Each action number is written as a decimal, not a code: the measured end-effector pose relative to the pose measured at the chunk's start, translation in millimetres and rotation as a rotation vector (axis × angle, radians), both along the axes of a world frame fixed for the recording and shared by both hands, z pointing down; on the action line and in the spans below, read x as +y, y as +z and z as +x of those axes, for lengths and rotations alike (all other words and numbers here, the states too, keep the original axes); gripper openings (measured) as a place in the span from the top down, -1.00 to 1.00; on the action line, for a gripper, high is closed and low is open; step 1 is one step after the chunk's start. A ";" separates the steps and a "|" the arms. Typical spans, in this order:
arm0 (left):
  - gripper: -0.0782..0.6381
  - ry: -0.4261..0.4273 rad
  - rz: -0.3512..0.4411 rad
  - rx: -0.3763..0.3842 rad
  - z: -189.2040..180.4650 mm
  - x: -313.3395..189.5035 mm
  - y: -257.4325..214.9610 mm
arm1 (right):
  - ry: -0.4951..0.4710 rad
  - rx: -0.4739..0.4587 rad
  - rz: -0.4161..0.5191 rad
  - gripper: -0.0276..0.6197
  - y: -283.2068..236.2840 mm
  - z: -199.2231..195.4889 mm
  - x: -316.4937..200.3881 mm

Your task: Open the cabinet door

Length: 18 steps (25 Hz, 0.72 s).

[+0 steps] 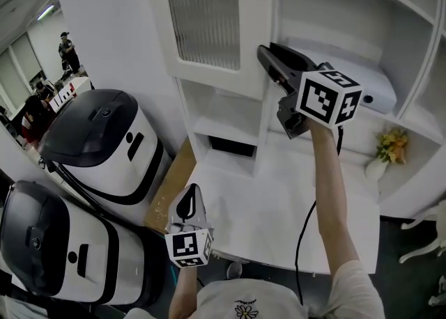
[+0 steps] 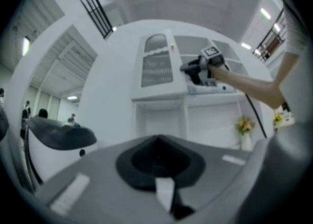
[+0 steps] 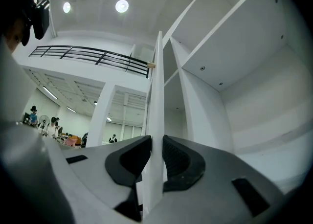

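The white cabinet door [image 1: 205, 18] has a ribbed glass panel and stands swung out from the cabinet. My right gripper [image 1: 266, 58] is raised at the door's free edge. In the right gripper view the thin door edge [image 3: 157, 96] runs up between the two dark pads [image 3: 178, 159], which press on it from both sides. My right gripper [image 3: 155, 157] is shut on that edge. My left gripper [image 1: 189, 198] hangs low over the table's front, shut and holding nothing. From the left gripper view the door [image 2: 157, 66] and the right gripper [image 2: 190, 68] show straight ahead.
Two white machines with black lids [image 1: 104, 136] [image 1: 49, 241] stand left of the white table [image 1: 279, 199]. A vase of yellow flowers [image 1: 390, 147] sits at the cabinet's right, and a white box [image 1: 373, 88] lies on the shelf. People stand far off at the left.
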<state>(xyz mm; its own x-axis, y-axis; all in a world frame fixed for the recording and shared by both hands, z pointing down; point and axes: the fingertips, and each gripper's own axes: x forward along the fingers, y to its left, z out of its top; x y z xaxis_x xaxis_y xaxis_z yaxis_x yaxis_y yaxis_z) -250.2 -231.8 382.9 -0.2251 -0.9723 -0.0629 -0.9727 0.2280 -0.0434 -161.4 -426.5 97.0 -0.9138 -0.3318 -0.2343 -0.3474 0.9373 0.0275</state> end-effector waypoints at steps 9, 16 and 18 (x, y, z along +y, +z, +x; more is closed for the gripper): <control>0.76 -0.006 0.001 -0.001 10.0 7.9 -0.8 | -0.051 -0.019 0.040 0.71 0.1 -4.7 42.0; 0.76 -0.038 0.012 0.006 7.9 22.1 -2.1 | -0.080 -0.018 0.076 0.71 1.2 -13.1 76.2; 0.76 -0.045 0.008 0.006 7.0 25.0 -0.7 | -0.107 -0.015 0.086 0.71 1.4 -17.1 88.3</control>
<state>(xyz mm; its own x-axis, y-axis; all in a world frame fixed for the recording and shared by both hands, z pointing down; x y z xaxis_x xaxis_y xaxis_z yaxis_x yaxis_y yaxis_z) -243.1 -206.8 382.2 -0.2692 -0.9606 -0.0689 -0.9616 0.2720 -0.0356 -178.5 -338.2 98.4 -0.9389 -0.2110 -0.2719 -0.2470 0.9633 0.1053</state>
